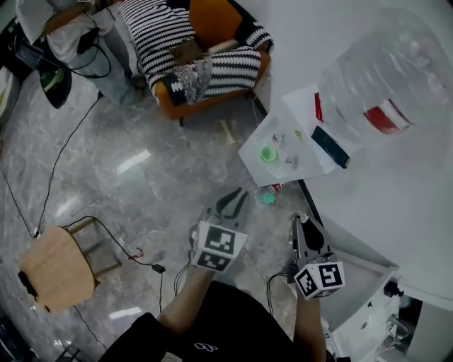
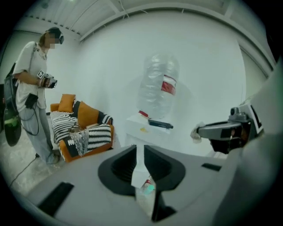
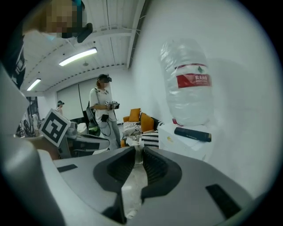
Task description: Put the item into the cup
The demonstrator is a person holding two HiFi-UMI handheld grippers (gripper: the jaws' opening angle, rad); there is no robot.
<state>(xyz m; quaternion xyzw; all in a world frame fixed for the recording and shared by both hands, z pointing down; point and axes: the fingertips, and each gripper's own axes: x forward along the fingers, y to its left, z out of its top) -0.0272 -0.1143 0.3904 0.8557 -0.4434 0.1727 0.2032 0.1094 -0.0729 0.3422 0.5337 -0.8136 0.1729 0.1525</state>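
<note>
Grey marble floor point(image 1: 141, 162), orange sofa point(image 1: 212, 18), wooden stool point(image 1: 56, 269); small white table point(image 1: 252, 157) bears green cup point(image 1: 267, 153), big water bottle point(image 1: 368, 85); left gripper point(image 1: 236, 201), right gripper point(image 1: 305, 225) jaws slightly apart, empty

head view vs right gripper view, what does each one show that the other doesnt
Only the head view: the round wooden stool on the grey floor, and the small green cup on the white table. Only the right gripper view: the ceiling with its lit strip lights. Both: the large clear water bottle with a red label, the dark flat case beside it, and the orange sofa with striped covers.
</note>
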